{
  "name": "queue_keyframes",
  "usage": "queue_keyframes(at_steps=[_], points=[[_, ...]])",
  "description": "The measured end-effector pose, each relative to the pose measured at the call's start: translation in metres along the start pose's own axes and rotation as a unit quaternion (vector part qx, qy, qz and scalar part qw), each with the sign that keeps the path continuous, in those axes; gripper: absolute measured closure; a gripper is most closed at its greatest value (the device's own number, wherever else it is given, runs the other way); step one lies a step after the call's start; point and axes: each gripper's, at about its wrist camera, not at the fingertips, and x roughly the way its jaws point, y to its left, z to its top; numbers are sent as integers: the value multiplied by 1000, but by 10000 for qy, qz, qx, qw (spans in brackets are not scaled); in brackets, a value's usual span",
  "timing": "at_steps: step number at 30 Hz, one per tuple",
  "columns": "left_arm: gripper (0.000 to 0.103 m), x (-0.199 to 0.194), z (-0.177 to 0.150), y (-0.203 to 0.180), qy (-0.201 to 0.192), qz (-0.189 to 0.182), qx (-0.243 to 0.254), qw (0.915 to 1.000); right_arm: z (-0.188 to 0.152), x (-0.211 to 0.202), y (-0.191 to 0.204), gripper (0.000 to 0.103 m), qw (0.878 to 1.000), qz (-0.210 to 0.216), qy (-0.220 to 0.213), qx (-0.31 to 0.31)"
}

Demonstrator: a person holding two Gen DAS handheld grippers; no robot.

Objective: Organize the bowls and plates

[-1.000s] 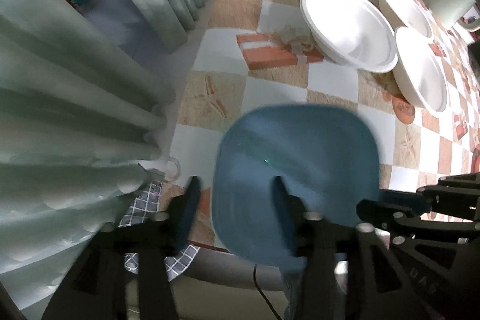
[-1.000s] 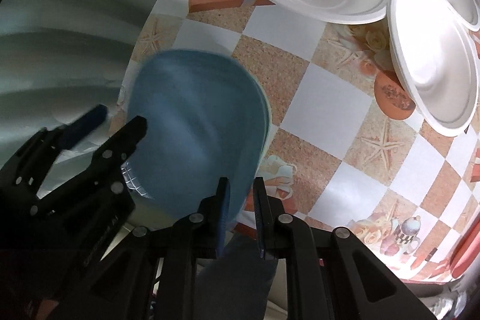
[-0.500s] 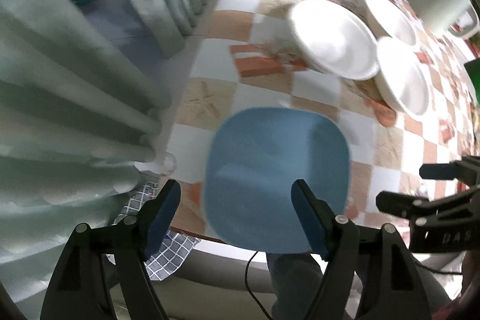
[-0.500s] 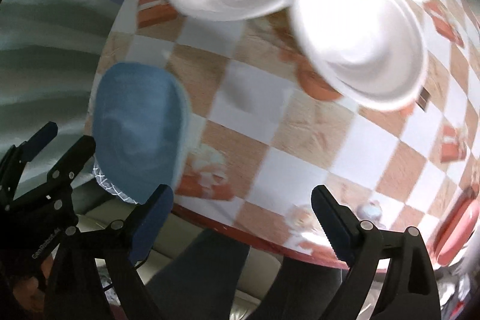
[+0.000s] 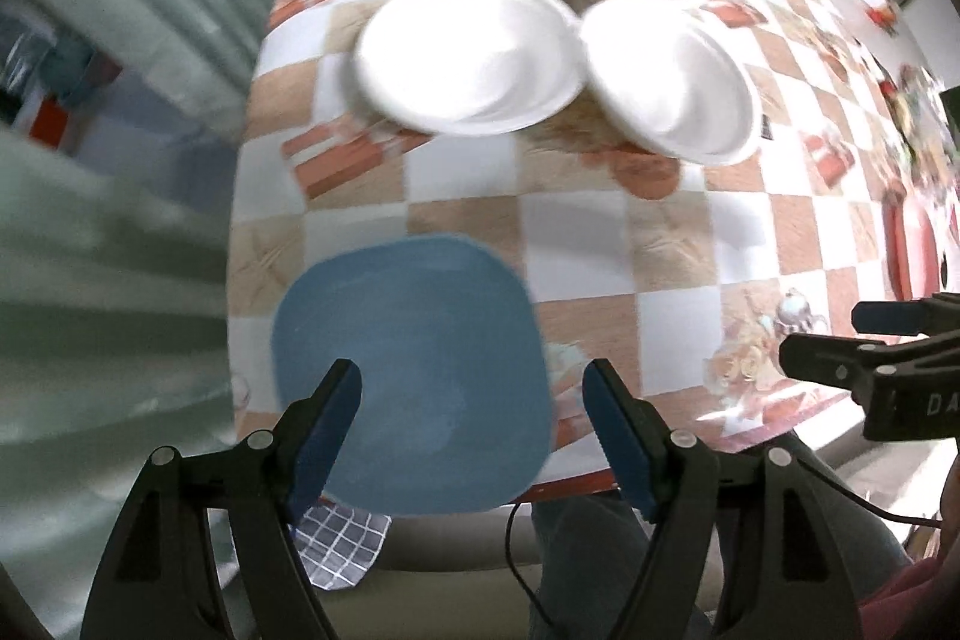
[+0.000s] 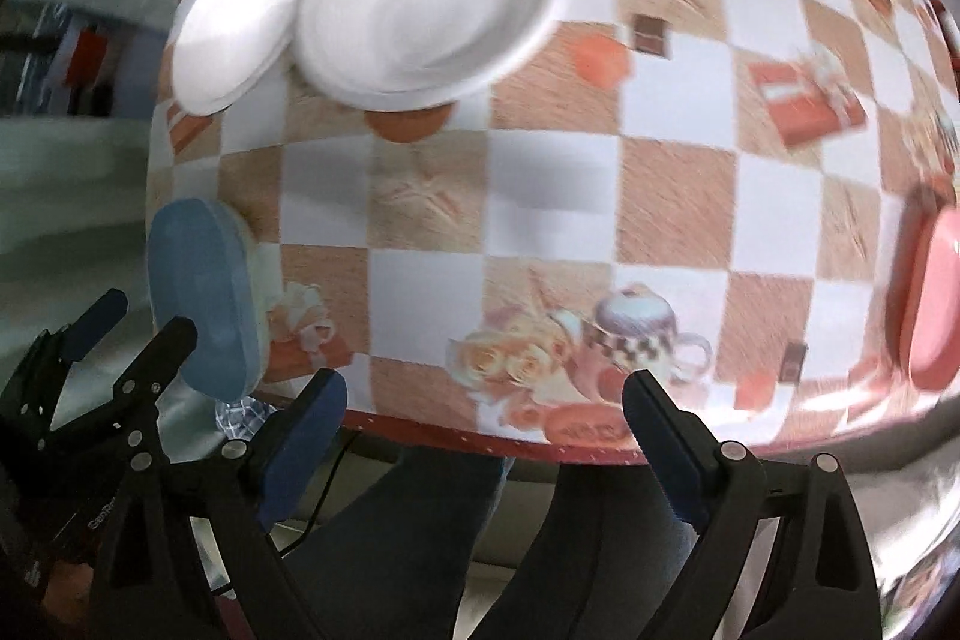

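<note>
My left gripper [image 5: 471, 403] gapes wide above the blue plate [image 5: 414, 376], holding nothing. My right gripper [image 6: 483, 421] is also spread wide and empty. The blue plate sits at the table's [image 5: 576, 244] near edge; white bowls [image 5: 471, 55] cluster farther back.

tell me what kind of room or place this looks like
Probably a home dining or kitchen area. The table wears a checkered cloth printed with teapots and roses, white bowls and a blue plate sit on it, and pale curtains hang along one side.
</note>
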Motion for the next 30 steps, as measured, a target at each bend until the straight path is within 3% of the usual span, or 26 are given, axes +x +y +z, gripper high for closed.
queue_keyframes(at_steps=[9, 14, 23, 30], points=[[24, -4, 23, -53, 45, -63, 731, 9973, -17, -7, -55, 9, 9974, 139, -144, 695], [24, -2, 38, -96, 159, -104, 1137, 9933, -29, -10, -111, 9, 9922, 207, -259, 1200], [24, 4, 59, -218, 407, -239, 1859, 9814, -49, -26, -236, 9, 9804, 134, -373, 1932], [24, 12, 66, -306, 609, -368, 2099, 9751, -61, -33, -328, 9, 9729, -39, -343, 2285]])
